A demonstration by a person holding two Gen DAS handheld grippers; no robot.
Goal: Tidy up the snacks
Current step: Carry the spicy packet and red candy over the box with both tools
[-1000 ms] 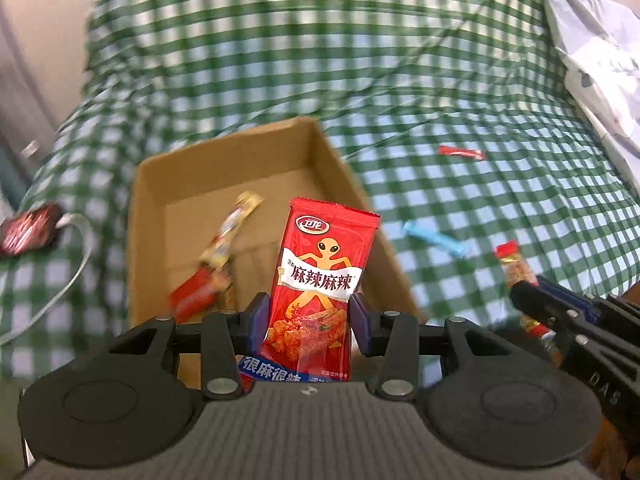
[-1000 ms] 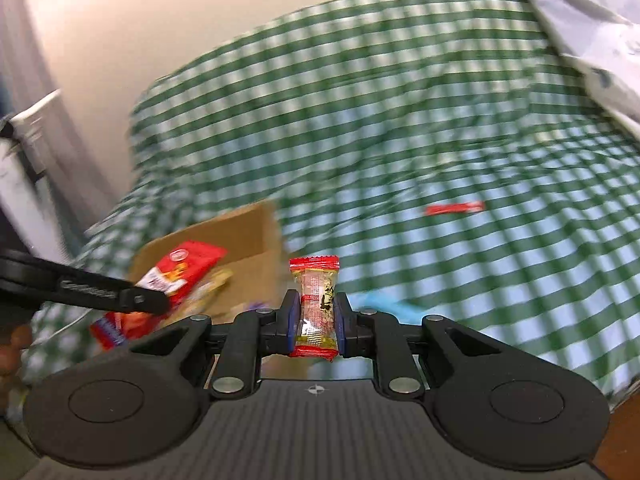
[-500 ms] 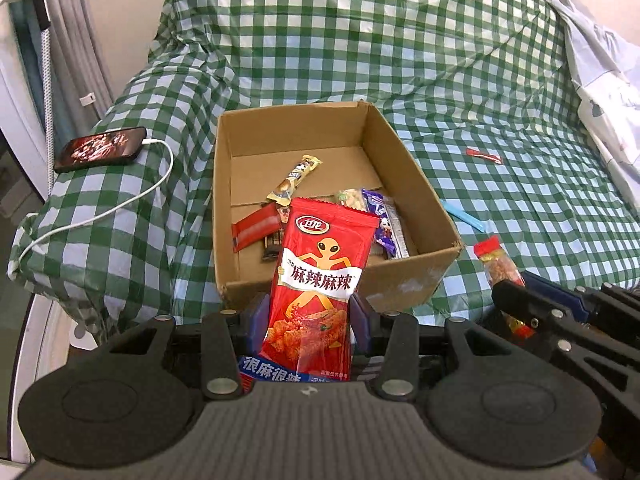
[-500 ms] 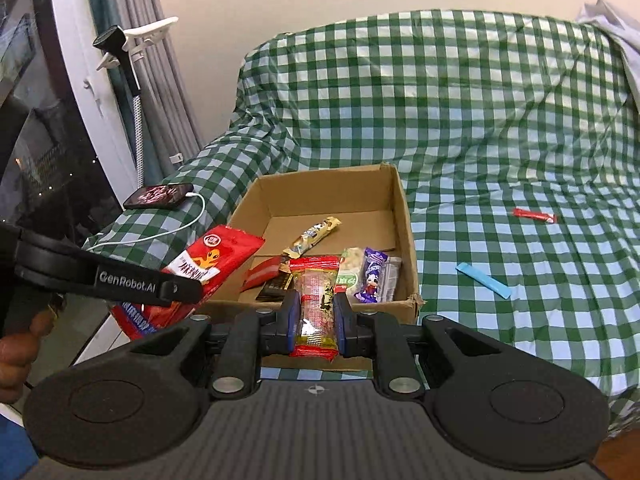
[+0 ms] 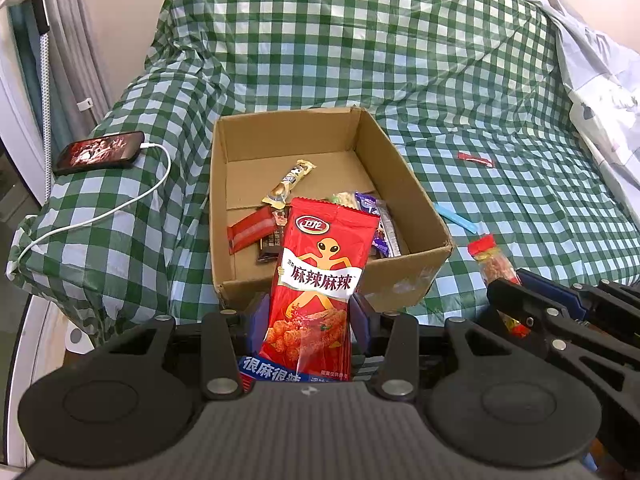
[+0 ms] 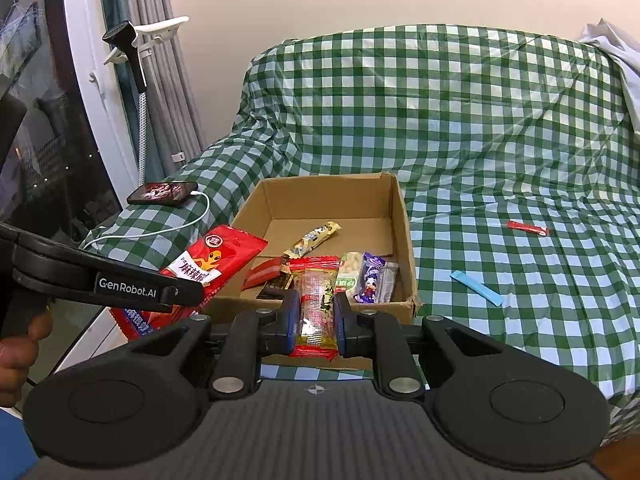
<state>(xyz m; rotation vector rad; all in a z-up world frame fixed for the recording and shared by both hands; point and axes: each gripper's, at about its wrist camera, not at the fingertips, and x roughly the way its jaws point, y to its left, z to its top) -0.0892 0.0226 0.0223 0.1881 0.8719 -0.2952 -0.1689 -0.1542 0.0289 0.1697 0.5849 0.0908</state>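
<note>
My left gripper (image 5: pixel 307 316) is shut on a large red spicy snack packet (image 5: pixel 320 280), held upright in front of the near wall of an open cardboard box (image 5: pixel 404 280). My right gripper (image 6: pixel 316 316) is shut on a small clear snack packet with red ends (image 6: pixel 316 304), also held before the box (image 6: pixel 404 216). The box holds several snacks, among them a gold bar (image 5: pixel 289 182), a red bar (image 5: pixel 252 230) and a purple packet (image 6: pixel 370 276). In the right wrist view the left gripper (image 6: pixel 176 292) shows at left with its red packet (image 6: pixel 212 256). A blue stick (image 6: pixel 476 288) and a small red stick (image 6: pixel 527 228) lie on the bed.
The box sits on a bed with a green checked cover (image 5: pixel 400 60). A phone (image 5: pixel 100 152) on a white charging cable (image 5: pixel 120 204) lies left of the box. Grey bedding (image 5: pixel 600 80) is at the far right. Curtains and a window frame (image 6: pixel 80 120) stand at left.
Both grippers have pulled back from the bed with their packets still held. The views have widened, so the whole box, the phone and the curtains now show.
</note>
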